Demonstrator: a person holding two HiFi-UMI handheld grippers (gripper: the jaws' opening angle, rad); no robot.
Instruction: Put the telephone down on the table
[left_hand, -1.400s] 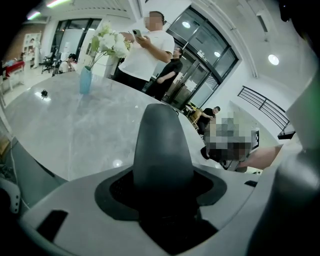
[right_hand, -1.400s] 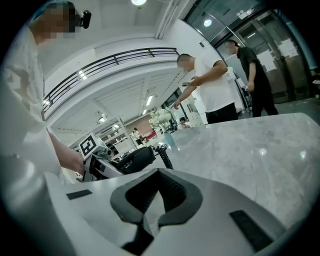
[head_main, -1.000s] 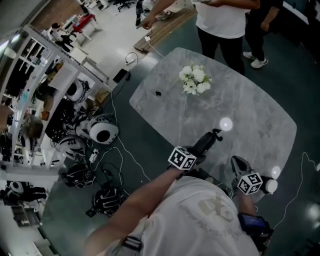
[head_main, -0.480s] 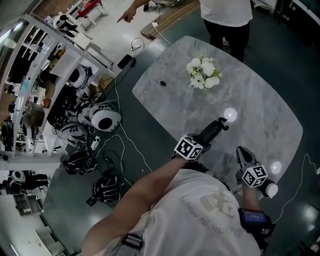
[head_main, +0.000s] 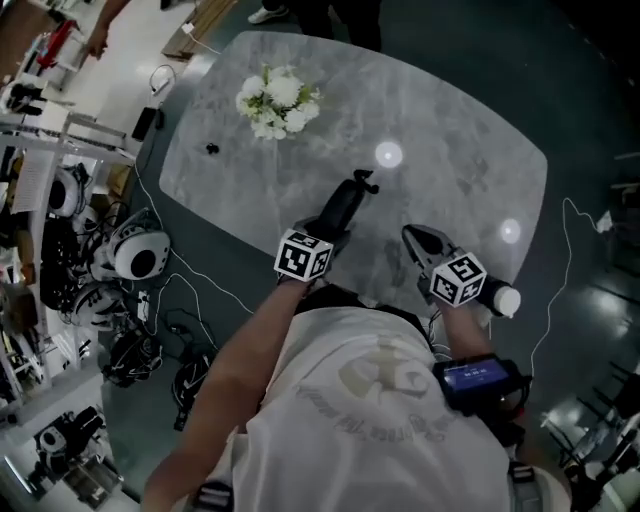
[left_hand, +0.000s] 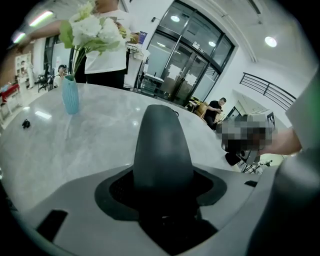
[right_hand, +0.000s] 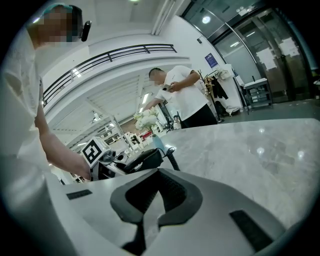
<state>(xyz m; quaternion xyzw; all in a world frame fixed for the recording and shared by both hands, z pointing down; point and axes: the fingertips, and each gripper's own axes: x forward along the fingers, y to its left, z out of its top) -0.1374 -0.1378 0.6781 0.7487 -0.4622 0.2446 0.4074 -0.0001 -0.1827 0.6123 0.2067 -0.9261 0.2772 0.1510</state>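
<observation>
Since a second ago the head view has swung, so the table (head_main: 470, 130) and flowers (head_main: 278, 100) sit higher and further left, while the grip is unchanged. In that view the black telephone (head_main: 347, 203) lies over the table's near edge and points toward the table's middle. Its rear end is in the left gripper (head_main: 333, 226). The right gripper (head_main: 418, 242) is just beside it at the same edge, apart from the telephone.

In the left gripper view the telephone runs straight out between the jaws, which stand wide and clamp its sides. A blue vase (left_hand: 70, 97) stands toward the far left edge.

In the right gripper view the jaws are closed together with nothing between them. The telephone is off to the left, with a curled cord (right_hand: 171, 157) hanging from its front end. Whether it touches the table cannot be told.
</observation>
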